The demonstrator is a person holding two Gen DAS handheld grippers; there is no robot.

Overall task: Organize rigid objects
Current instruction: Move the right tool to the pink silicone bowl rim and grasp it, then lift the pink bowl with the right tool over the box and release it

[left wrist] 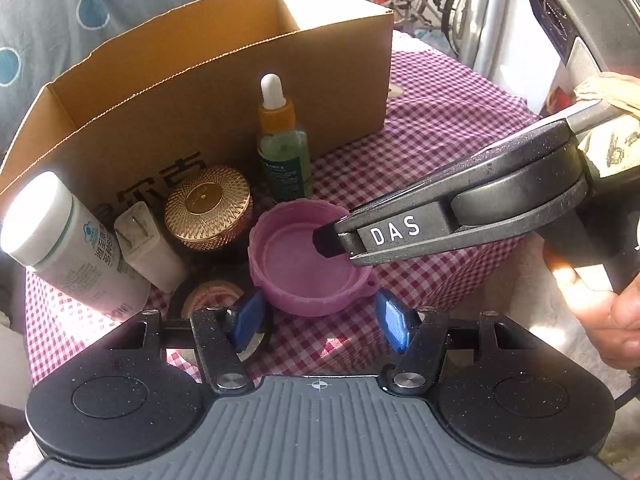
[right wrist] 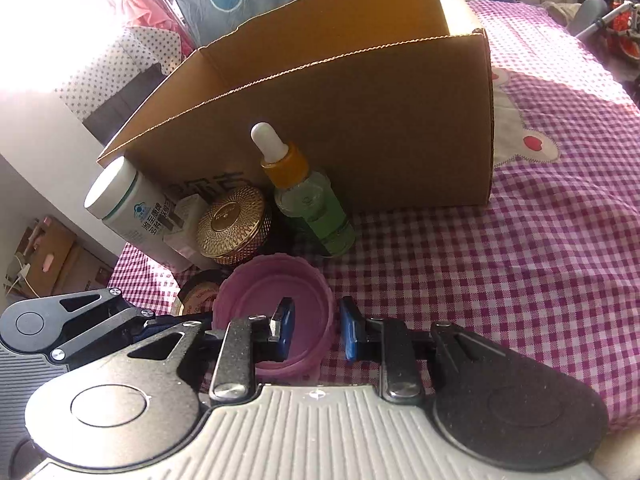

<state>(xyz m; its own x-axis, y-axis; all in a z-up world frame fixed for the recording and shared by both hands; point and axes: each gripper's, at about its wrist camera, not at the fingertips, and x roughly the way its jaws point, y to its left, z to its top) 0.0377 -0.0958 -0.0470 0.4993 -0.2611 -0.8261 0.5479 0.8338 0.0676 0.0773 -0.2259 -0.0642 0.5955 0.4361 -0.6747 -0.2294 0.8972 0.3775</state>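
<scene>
Left gripper [left wrist: 320, 320], seen from its own wrist camera, stands open, its blue pads [left wrist: 394, 320] on either side of the near wall of a pink cup [left wrist: 298, 258] without pressing it. This cup, shallow, round and ribbed on the outside, sits on a checked cloth [left wrist: 432, 136]. From the right the right gripper [left wrist: 326, 242] reaches in; its dark tip hides part of the far rim, and from this side its jaws cannot be told apart. A hand [left wrist: 612, 312] holds its grip at the frame edge. Behind the cup stand a dropper bottle [left wrist: 282, 140], a gold ribbed jar [left wrist: 208, 208], a white plug [left wrist: 150, 246] and a tilted white bottle [left wrist: 68, 240], all before an open cardboard box [left wrist: 224, 80]. A tape roll [left wrist: 210, 296] is half hidden by the left finger.

Right wrist view: the right gripper [right wrist: 318, 330] straddles the pink cup's [right wrist: 276, 284] right wall, one pad [right wrist: 286, 330] inside, one outside. The jaws are narrow, yet a small gap shows at the wall, so no firm grip is visible. The left gripper's body [right wrist: 72, 320] is cut off at lower left. The box [right wrist: 360, 120] interior is hidden.
</scene>
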